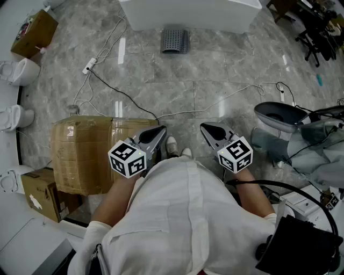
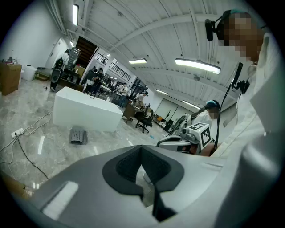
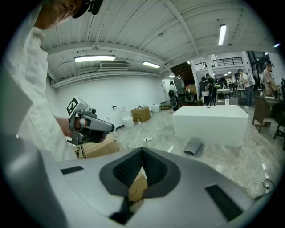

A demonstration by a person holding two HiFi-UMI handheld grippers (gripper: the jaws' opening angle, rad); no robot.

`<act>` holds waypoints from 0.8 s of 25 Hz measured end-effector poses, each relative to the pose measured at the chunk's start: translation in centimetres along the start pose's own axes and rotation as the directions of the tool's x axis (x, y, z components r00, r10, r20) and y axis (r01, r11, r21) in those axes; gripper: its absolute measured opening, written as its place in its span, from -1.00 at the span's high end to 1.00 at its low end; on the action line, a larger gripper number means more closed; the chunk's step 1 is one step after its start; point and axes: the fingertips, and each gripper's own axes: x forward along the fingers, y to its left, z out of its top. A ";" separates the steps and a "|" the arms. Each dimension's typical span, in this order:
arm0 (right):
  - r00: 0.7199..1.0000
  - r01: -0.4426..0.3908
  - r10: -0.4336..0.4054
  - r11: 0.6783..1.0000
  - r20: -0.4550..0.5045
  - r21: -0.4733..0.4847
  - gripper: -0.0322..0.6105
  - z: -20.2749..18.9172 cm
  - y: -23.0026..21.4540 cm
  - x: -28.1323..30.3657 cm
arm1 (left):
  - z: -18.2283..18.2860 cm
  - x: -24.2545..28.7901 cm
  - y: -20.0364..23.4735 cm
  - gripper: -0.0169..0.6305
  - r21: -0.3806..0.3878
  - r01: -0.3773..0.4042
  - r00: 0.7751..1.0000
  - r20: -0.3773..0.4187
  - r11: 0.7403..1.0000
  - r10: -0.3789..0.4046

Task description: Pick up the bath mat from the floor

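Note:
The bath mat [image 1: 174, 41] is a small grey perforated mat, lying curled on the marble floor in front of a white tub [image 1: 188, 15], far ahead of me. It also shows in the left gripper view [image 2: 78, 136] and the right gripper view [image 3: 194, 147]. My left gripper [image 1: 161, 130] [image 2: 141, 148] and right gripper [image 1: 204, 127] [image 3: 142, 151] are held side by side at waist height, well short of the mat. Both have their jaws shut with nothing between them. Each gripper sees the other: the right gripper [image 2: 191, 133] and the left gripper [image 3: 89, 122].
A taped cardboard box [image 1: 91, 153] stands just left of my feet [image 1: 172, 144], with a smaller carton [image 1: 40, 193] beside it. Cables [image 1: 123, 96] and a power strip [image 1: 89, 65] cross the floor toward the mat. White toilets [image 1: 19, 70] line the left; grey equipment [image 1: 279, 115] crowds the right.

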 end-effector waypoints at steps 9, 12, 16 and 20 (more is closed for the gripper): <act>1.000 0.026 -0.026 1.000 -0.005 -0.011 0.88 1.2 -1.8 1.6 | 1.2 0.5 2.6 0.93 0.003 -0.008 1.000 0.000 1.000 0.008; 1.000 0.029 -0.029 1.000 -0.008 0.001 0.88 1.9 -2.6 2.8 | 1.8 1.2 4.1 0.93 0.003 0.010 1.000 0.000 1.000 -0.010; 1.000 0.029 -0.029 0.997 -0.005 0.066 0.88 2.5 -4.1 4.1 | 3.2 2.5 5.6 0.93 0.000 0.045 0.999 -0.005 0.999 -0.045; 0.998 0.055 -0.055 0.997 -0.013 0.047 0.88 3.6 -6.0 5.8 | 4.5 3.7 8.1 0.93 -0.027 0.040 0.999 0.006 0.999 -0.039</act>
